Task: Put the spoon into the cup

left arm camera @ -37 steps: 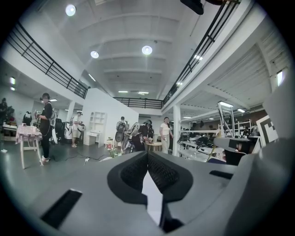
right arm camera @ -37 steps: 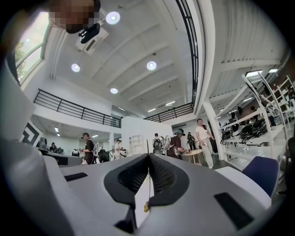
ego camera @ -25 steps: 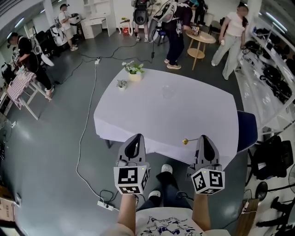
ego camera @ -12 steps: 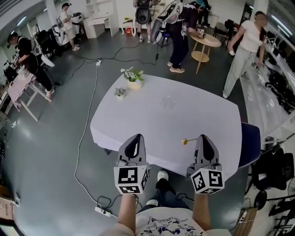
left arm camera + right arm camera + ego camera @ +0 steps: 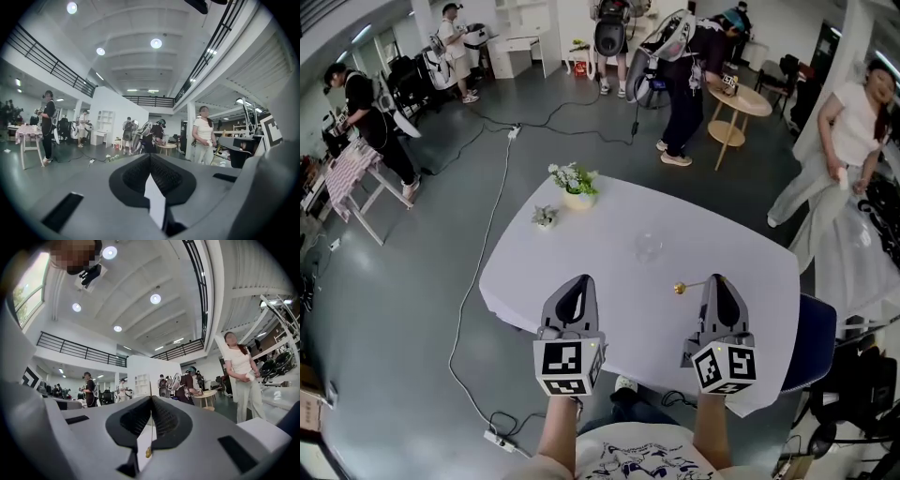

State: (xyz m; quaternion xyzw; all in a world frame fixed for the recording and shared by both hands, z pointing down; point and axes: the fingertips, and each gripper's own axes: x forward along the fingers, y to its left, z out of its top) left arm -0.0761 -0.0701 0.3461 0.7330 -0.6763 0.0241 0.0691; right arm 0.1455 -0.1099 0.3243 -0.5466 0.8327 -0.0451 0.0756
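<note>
Two claws of matte grey plastic, both mine, reach out over the near edge of a rounded bench (image 5: 741, 323) draped in a smooth white cloth. Each carries a cube printed with black-and-white square marker patterns, the only print I can make out.

My right claw (image 5: 715, 279) is pinched narrow on the spoon (image 5: 686, 286), a thin gold-coloured rod with a small round knob at its end. In the right gripper view its shaft (image 5: 151, 420) runs along the seam between the ribbed dark pads (image 5: 165, 420). Seen from above, the knob sticks out to the left of the claw tip, over the cloth.

My left claw (image 5: 577, 281) is closed with nothing in it, its ribbed pads (image 5: 136, 174) meeting at the tip.

The cup (image 5: 648, 247), a clear glass one, stands on the bench beyond the spoon's knob, apart from it, farther out than both claw tips and between them.
</note>
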